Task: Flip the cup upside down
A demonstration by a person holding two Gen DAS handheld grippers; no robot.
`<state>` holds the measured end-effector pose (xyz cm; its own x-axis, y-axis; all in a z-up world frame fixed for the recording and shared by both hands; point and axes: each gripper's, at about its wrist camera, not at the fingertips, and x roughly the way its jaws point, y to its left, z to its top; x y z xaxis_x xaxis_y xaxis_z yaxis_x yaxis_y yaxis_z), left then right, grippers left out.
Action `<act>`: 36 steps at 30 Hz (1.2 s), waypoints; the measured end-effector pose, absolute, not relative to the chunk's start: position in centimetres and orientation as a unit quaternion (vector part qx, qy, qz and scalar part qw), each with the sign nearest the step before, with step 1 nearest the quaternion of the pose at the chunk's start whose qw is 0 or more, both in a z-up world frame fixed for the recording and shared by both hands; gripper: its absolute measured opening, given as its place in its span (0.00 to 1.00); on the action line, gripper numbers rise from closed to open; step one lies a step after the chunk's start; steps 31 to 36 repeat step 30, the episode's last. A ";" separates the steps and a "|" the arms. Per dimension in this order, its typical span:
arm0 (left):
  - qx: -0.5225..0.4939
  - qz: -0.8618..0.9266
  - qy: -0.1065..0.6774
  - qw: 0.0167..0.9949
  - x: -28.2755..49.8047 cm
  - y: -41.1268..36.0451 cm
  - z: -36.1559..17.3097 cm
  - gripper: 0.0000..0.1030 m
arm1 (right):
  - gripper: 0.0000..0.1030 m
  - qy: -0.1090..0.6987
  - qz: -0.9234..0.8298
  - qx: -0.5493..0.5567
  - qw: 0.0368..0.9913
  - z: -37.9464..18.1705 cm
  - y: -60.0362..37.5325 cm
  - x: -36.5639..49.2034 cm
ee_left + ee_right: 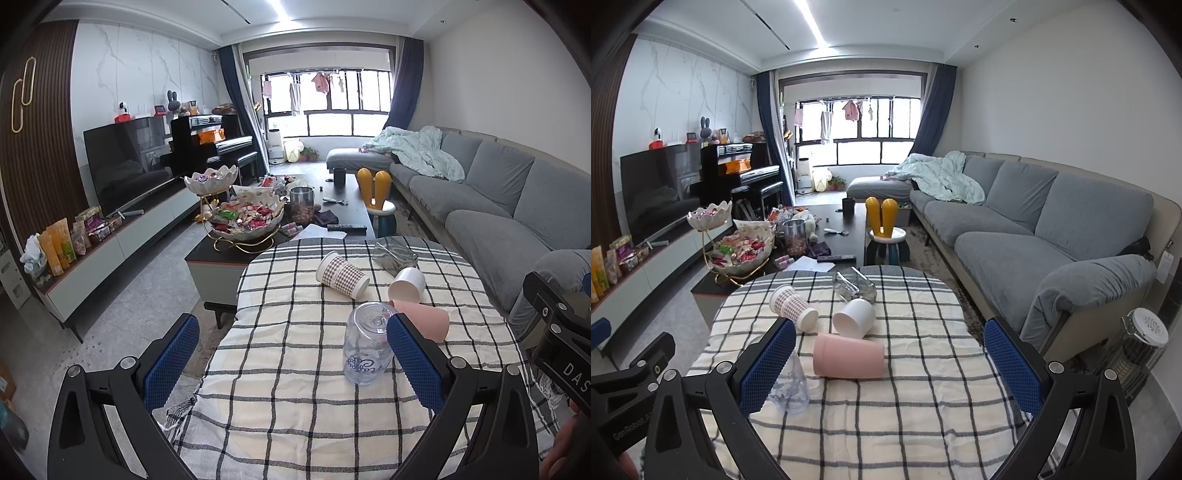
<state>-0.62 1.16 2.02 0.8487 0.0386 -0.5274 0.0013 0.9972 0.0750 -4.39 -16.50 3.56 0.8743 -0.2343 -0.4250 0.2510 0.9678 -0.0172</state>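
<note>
Clear plastic cup [365,345] standing upside down on the checked cloth of the desk [295,398], base up, mouth down, blue lettering near the rim inverted; seen again in the right wrist view [790,387], partly hidden behind a blue pad; left gripper [291,354] spread wide and released, clear cup between the fingers [415,363], just beside the right-hand pad, contact there impossible to tell; right gripper [890,365] likewise spread wide and grasping nothing, clear cup just past its left-hand pad [768,363]

Relative to the clear cup: pink cup [849,356] lying on its side just beside it, toward the sofa, touching or nearly so in the left wrist view [428,319]; white cup [855,317] on its side just beyond the pink one, mouth turned toward the cameras; checked paper cup [341,273] on its side farther back, near the white one but apart from it; dark glass container [394,254] tipped over at the far edge of the cloth, behind the white cup

Beyond the desk from the clear cup: low coffee table [354,210] carrying a tiered snack bowl [245,219] and a jar [301,205]; grey sofa [1034,229] well off to the side with a pale blanket [942,179]; television [125,162] and piano [210,142] on the opposite side
</note>
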 end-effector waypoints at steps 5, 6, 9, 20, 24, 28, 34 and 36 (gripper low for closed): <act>0.035 0.012 0.275 0.961 -0.6 1.2 2.0 1.00 | 0.99 0.217 -0.125 0.020 0.968 3.5 -16.5 -4.3; 0.034 0.013 0.275 0.961 -0.6 1.2 2.0 1.00 | 0.99 0.217 -0.125 0.020 0.968 3.6 -16.5 -4.3; 0.032 0.013 0.276 0.961 -0.6 1.2 1.9 1.00 | 0.99 0.216 -0.125 0.020 0.968 3.6 -16.5 -4.3; 0.031 0.010 0.280 0.959 -0.6 1.0 1.9 1.00 | 0.99 0.218 -0.125 0.020 0.968 3.6 -16.6 -4.2; 0.028 0.009 0.284 0.958 -0.4 1.1 1.8 1.00 | 0.99 0.218 -0.126 0.019 0.968 3.6 -16.7 -4.3; 0.029 0.015 0.290 0.956 -0.1 1.4 1.7 1.00 | 0.99 0.219 -0.126 0.021 0.967 3.5 -16.7 -4.2; 0.028 0.016 0.293 0.956 0.0 1.4 1.5 1.00 | 0.99 0.222 -0.126 0.022 0.967 3.5 -16.7 -4.2; 0.028 0.016 0.293 0.956 0.0 1.4 1.5 1.00 | 0.99 0.222 -0.126 0.022 0.967 3.5 -16.7 -4.2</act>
